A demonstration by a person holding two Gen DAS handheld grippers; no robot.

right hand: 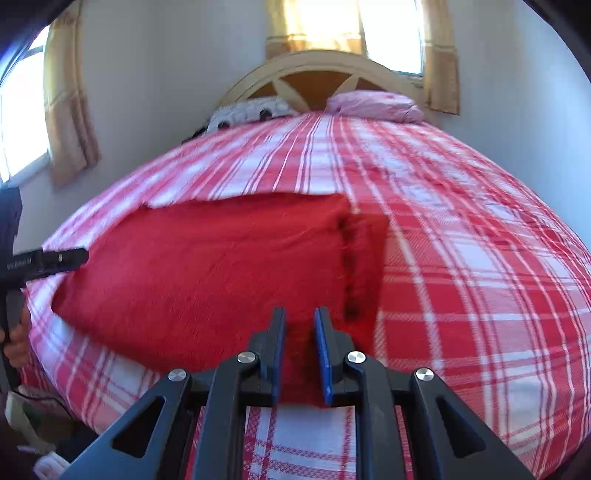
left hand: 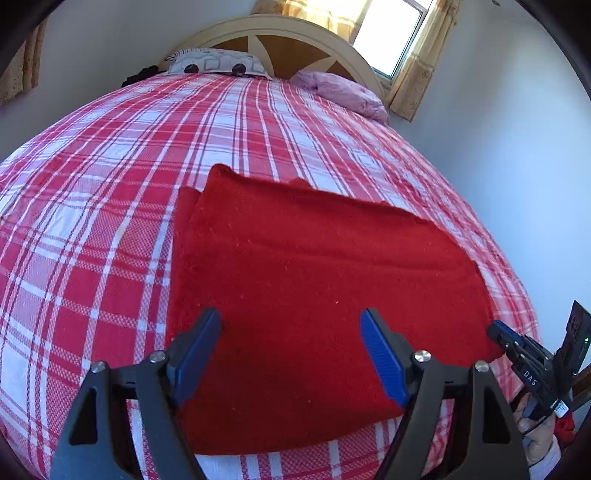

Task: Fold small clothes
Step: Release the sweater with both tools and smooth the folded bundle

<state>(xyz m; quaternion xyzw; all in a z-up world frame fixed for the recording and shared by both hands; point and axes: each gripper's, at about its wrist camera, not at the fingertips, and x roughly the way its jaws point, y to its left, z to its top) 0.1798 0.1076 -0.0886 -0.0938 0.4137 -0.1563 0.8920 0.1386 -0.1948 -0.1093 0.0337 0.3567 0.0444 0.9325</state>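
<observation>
Red cloth (left hand: 314, 288) lies folded at frame centre; left gripper (left hand: 291, 354) spread wide, empty; right gripper (right hand: 300, 354) narrowed over its near edge, grip uncertain.

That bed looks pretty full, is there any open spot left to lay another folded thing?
Yes. The plaid bedspread lies bare between the red cloth and the pillows at the headboard, and along both sides of the cloth. It is crowded at the foot edge, where the left gripper and right gripper sit over the cloth.

Plaid-covered bed (left hand: 110, 184), arched headboard (left hand: 280, 33), sunlit curtained window (left hand: 391, 37).
</observation>
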